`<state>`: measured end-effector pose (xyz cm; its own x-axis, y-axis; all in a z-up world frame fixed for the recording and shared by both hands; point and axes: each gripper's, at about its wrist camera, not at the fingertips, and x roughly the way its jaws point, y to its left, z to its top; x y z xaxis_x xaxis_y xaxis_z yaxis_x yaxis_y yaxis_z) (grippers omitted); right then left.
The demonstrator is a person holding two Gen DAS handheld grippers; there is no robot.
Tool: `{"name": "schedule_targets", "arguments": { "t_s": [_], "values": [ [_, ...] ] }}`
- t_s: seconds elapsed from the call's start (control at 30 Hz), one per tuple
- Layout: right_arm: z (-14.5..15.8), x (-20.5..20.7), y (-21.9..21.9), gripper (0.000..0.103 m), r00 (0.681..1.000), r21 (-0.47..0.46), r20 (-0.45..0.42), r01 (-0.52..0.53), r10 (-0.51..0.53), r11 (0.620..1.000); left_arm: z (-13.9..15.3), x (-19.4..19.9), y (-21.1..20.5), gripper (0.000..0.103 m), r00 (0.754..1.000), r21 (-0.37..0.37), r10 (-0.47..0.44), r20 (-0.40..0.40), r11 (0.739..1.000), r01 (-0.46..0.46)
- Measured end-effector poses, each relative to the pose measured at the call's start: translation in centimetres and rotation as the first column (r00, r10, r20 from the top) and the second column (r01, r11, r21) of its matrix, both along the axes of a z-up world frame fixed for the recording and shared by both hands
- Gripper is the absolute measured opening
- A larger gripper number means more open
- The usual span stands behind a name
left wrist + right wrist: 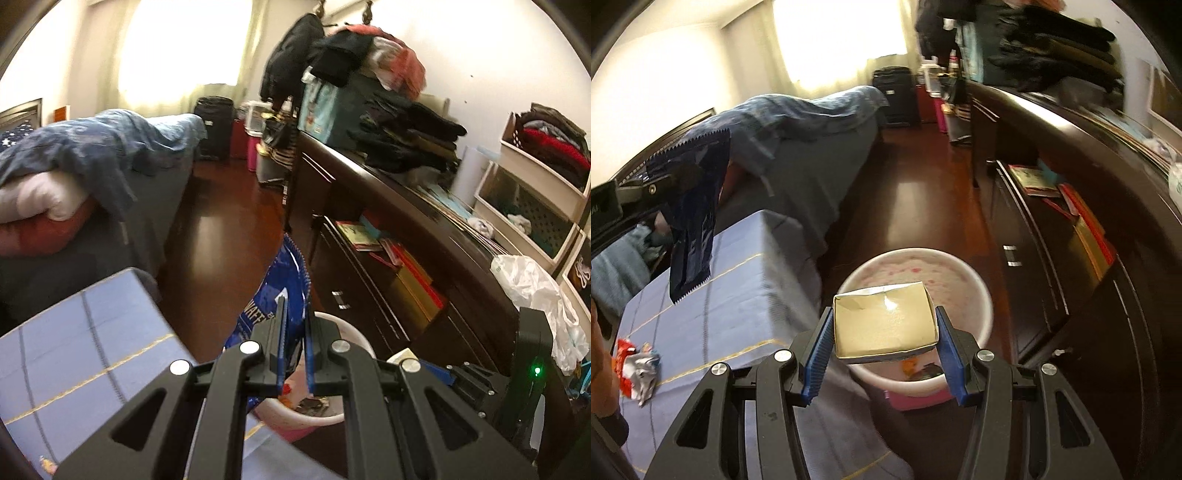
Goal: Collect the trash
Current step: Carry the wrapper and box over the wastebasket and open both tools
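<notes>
Item 1. Left tool [294, 332]: closed on a blue snack wrapper [280, 295]. The wrapper stood up between the blue pads [309, 354], its lower part hidden behind the tool. Only the white letters "WAFF" could be read; the rest of the print was cut off by the fingers. In the right wrist view the same wrapper [696, 210] hung dark and backlit over the bench, with no print legible there.

Item 2. Right tool [884, 350]: clamped on an open cardboard box [884, 321], empty inside, held by its two side walls above the bin. Any label on the outside was not visible.

Item 3. Round white bin [982, 295]: on the floor just beside the bench, directly under the box. Its inner wall carried pinkish marks. Its contents were mostly hidden by the box; a few small dark and orange scraps showed, too small to identify.

Item 4. Bench [720, 295], covered in a blue checked cloth. A crumpled red and silver wrapper [635, 369] lay near its left edge, its print unreadable.

Item 5. White plastic bag [532, 291]: on the dark dresser [443, 229], partly cut off behind the other tool.
</notes>
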<state>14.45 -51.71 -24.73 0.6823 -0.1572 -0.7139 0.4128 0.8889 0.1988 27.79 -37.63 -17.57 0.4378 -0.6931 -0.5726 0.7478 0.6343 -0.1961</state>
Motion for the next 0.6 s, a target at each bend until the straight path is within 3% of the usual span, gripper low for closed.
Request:
{"name": "schedule_targets", "arguments": {
  "t_s": [0.6],
  "values": [
    [-5.2,2.6,-4.1,0.053,0.995,0.0,-0.074,0.061,-0.061,0.998,-7.3,2.1,-8.9,0.012,0.991,0.087,-0.091,-0.098,0.991,0.099]
  ]
}}
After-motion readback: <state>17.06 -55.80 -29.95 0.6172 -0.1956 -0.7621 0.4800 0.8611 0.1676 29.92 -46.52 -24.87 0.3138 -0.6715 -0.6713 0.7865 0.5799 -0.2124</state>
